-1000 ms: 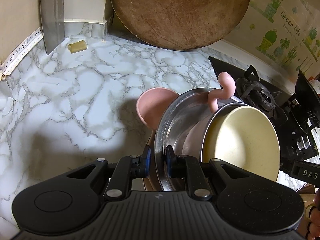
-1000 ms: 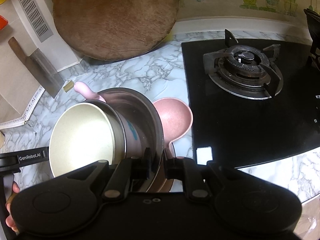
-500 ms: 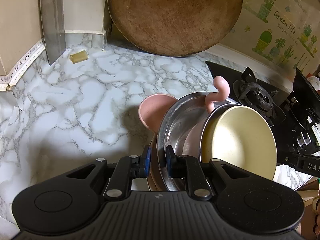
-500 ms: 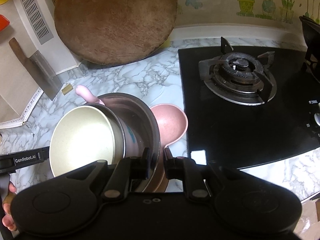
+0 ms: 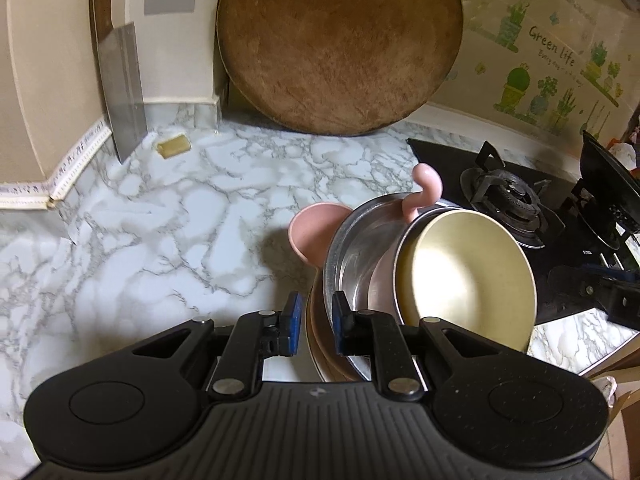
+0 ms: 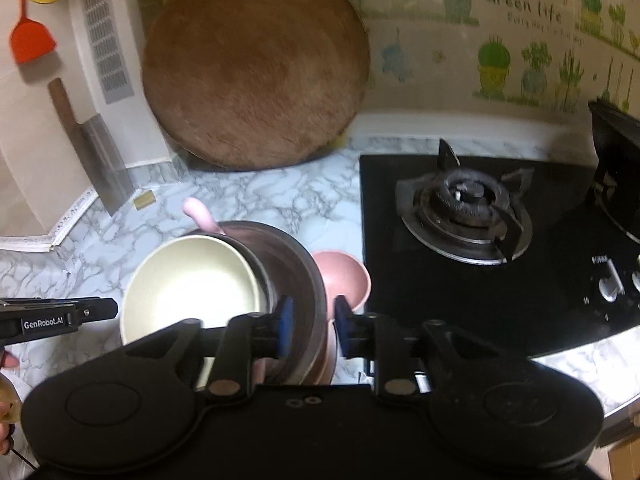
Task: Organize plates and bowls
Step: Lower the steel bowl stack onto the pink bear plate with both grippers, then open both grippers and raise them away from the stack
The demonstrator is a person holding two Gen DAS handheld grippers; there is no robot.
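A nested stack rests on the marble counter [image 5: 168, 216]: a steel bowl [image 5: 356, 244] holding a cream bowl [image 5: 464, 280], with a pink ladle's handle [image 5: 424, 192] sticking up and its pink cup [image 5: 314, 232] beside. A brownish plate [image 5: 320, 344] lies under the stack. My left gripper [image 5: 314, 320] is open, its fingers astride the stack's left rim. My right gripper [image 6: 312, 326] is open, astride the steel bowl's [image 6: 296, 264] right rim. The cream bowl [image 6: 192, 284] and pink cup [image 6: 340, 276] also show there.
A round wooden board [image 5: 340, 44] leans on the back wall. A cleaver [image 5: 122, 84] hangs at the left, with a small yellow block [image 5: 174, 146] below it. A black gas hob [image 6: 472, 208] lies to the right. A red spatula [image 6: 32, 40] hangs on the wall.
Both grippers have opened off the stack's rims, which they pinched before. The stack has been set lower, and the views have tilted up.
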